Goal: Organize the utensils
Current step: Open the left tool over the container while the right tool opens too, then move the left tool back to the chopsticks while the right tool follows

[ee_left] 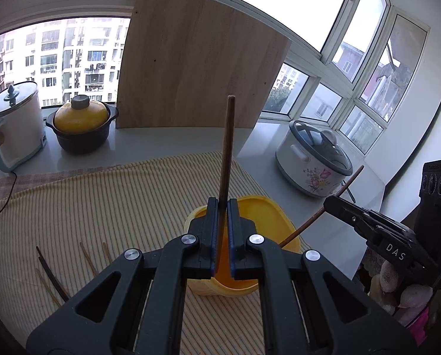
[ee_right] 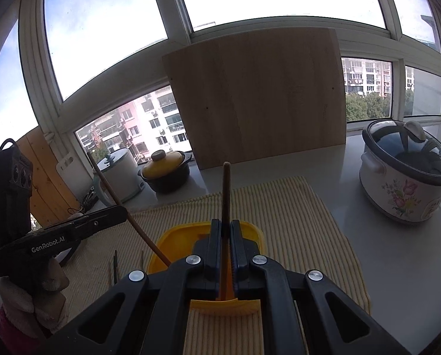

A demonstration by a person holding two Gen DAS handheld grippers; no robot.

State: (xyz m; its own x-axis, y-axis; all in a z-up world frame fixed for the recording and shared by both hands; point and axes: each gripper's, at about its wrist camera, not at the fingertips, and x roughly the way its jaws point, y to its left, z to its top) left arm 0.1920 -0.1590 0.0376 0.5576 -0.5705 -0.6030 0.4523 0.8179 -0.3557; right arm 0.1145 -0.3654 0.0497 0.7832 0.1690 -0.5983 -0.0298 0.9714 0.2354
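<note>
Left wrist view: dark brown chopstick, slim, upright, clamped in left hand-held gripper.

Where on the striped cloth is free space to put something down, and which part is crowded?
Bare striped cloth lies between the yellow container and the floral cooker, and behind the container toward the wooden board. Left of the container it is crowded: loose chopsticks lie there.
</note>
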